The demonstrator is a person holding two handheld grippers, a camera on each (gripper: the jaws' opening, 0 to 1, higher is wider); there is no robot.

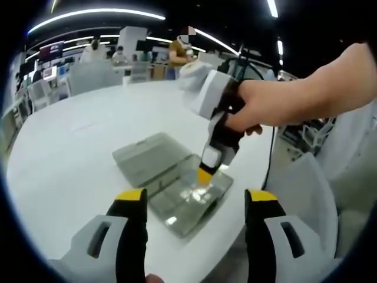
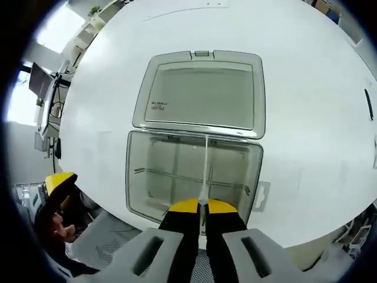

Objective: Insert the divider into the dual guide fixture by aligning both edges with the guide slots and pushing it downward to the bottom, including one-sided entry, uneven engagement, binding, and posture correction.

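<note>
- Clear plastic makes up the divider (image 2: 205,168), a thin strip seen edge-on, running straight ahead from the right gripper (image 2: 202,204) across the open box (image 2: 194,180).
- The right gripper's 2 yellow-tipped jaws are clenched on the near end of the divider; in the left gripper view the same gripper (image 1: 205,175) is seen reaching down into the box (image 1: 182,194), held by a hand (image 1: 265,106).
- The left gripper (image 1: 197,203) is held released, its jaws wide apart and grasping nothing, with the box lying just ahead between them.
- The divider appears to be entered in the box, its far end reaching the wall by the hinge; whether both edges sit in their slots cannot be told.
- The push to the bottom is judged not yet finished, since the strip is gripped at its top edge; seating and release are left.
- The lid (image 2: 200,94) lies flat beyond the box on the white table (image 2: 306,118).
</note>
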